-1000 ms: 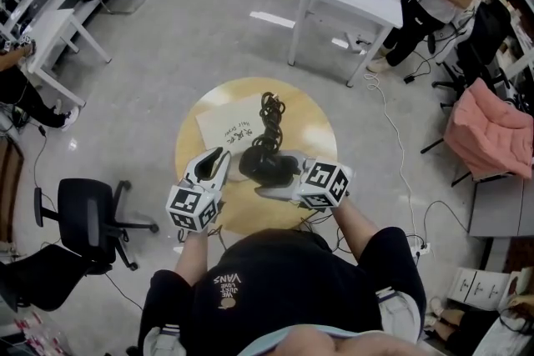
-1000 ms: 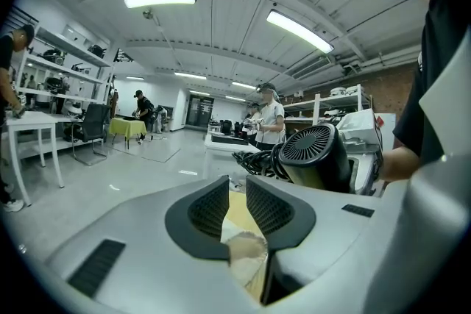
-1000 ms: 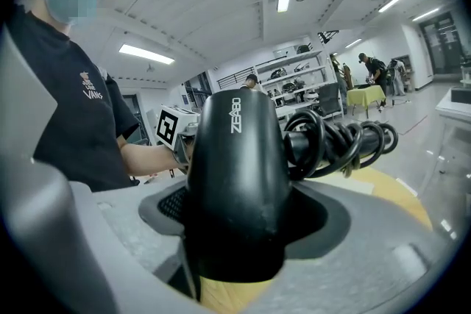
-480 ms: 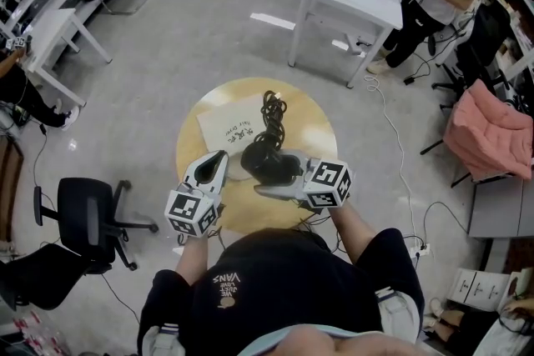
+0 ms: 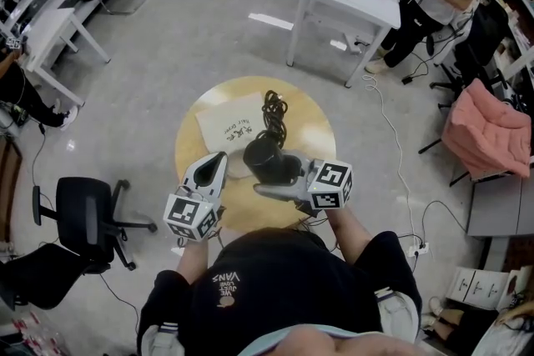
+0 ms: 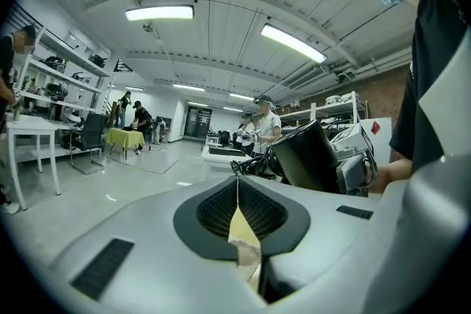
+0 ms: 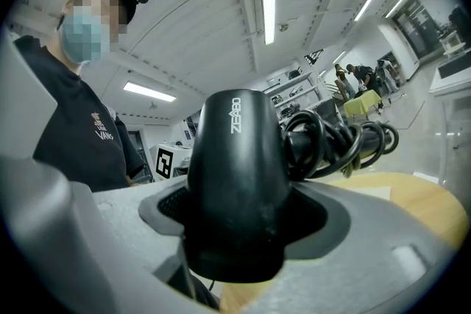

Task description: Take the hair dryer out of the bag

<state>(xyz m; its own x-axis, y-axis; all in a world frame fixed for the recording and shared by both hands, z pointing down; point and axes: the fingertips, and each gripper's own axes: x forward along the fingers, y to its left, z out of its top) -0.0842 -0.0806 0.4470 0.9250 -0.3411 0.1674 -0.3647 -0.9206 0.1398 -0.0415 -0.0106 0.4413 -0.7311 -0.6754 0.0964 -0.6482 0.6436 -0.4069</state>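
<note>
So the hair dryer (image 5: 269, 162) looks pretty much out already. The right claw (image 5: 267, 188) is clamped on its black body, and the right gripper view shows the barrel wedged tight between the jaws with the coiled cord (image 5: 274, 108) bunched up behind it. The bag (image 5: 227, 122) lies flat and pale on the round desk (image 5: 321, 136), just beyond the dryer and to its left. The cord coil sits over by the bag's right edge, and it's hard to say if the two touch.

The left claw (image 5: 219, 158) is just beside the dryer on its left, and its jaws have just been closing. In its own view the pads are pressed together. There's a pale sliver low in the gap, no telling what that is, so it's probably not holding anything.

Best guess is this is the tail end of the pull-out. Next the person needs to carry the dryer clear of the bag and set it on bare desk, watching that the cord doesn't drag the bag along
</note>
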